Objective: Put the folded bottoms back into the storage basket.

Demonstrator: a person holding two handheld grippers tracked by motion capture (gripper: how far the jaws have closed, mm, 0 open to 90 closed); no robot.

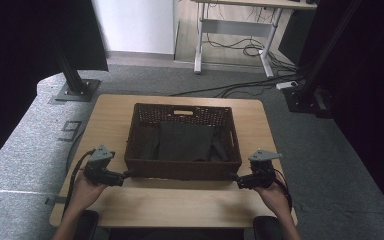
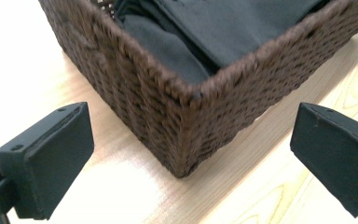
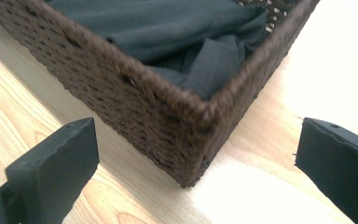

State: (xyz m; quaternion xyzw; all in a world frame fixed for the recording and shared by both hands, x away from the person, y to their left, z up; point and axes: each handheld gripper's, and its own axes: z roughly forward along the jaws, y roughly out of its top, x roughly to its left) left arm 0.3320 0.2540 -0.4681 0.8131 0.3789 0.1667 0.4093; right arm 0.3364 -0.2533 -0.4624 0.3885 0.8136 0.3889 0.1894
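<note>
Your left gripper (image 1: 128, 174) and right gripper (image 1: 236, 178), jaws spread, empty, flank the wicker basket's (image 1: 180, 169) near corners on the tabletop (image 1: 180, 200).

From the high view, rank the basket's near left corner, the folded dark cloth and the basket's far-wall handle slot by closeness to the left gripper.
1. Near left corner, just right of the left gripper.
2. Folded dark cloth, mid-basket.
3. Handle slot, far wall.
</note>
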